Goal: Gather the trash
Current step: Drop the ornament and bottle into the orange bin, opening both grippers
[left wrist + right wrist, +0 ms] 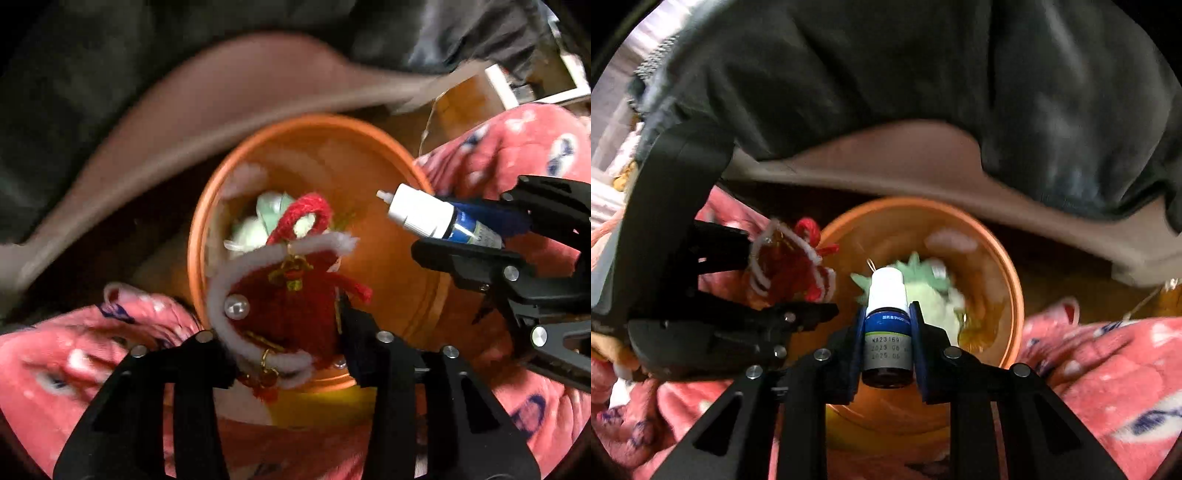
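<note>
Trash fills the bottom of the round orange plastic bin (pixel 373 236), which we see standing among a pink patterned fleece blanket (pixel 517 147), with dark grey cloth (pixel 923 74) hanging above its far rim; inside it lie a pale green and white soft toy with a jagged leafy collar (pixel 923 291) and some white scraps, blurred; over the near rim of the bin our left gripper (pixel 288 347) is closed on a red knitted pouch trimmed with white fluffy cord and a pearl bead (pixel 280 306), its red yarn loop reaching over the opening; just to the right, also above the bin, our right gripper (pixel 886 332) is clamped on a small blue-labelled dropper bottle with a white cap (pixel 886 325), the cap pointing toward the toy, the blue pads (pixel 918 343) pressing both sides of the label.
</note>
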Tool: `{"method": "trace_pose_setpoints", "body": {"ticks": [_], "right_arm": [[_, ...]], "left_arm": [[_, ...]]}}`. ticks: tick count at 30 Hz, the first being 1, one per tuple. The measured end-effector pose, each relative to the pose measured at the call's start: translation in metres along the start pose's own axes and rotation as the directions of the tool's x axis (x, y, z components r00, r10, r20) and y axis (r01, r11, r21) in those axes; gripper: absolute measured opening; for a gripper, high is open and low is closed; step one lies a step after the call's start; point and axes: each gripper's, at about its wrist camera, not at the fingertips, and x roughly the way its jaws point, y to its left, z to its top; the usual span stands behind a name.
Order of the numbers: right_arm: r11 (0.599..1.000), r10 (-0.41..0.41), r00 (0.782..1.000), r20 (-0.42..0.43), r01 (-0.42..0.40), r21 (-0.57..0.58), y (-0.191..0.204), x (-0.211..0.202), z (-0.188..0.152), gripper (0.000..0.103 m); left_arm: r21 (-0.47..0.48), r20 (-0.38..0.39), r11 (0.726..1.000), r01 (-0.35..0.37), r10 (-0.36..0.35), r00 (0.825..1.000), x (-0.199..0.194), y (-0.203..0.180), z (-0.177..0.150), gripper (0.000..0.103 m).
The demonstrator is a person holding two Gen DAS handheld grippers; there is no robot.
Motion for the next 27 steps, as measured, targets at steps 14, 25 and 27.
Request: {"method": "trace_pose_setpoints", "body": {"ticks": [14,25,27], "right_arm": [[0.992,-0.04,0.999,0.032,0.036,0.117,-0.024,-0.004,-0.002,0.068],[0.987,-0.041,0.997,0.072,0.029,0.158,-0.031,-0.01,-0.004,0.068],[0.987,-0.042,0.996,0.082,0.029,0.158,-0.031,-0.014,-0.003,0.068]], "left_arm": [[-0.106,-0.026,0.993,-0.05,0.047,0.999,0.013,0.017,-0.004,0.073],[-0.098,0.035,0.991,-0.09,0.094,0.995,-0.003,0.011,-0.009,0.073],[-0.096,0.054,0.99,-0.104,0.109,0.993,-0.008,0.009,-0.01,0.073]]}}
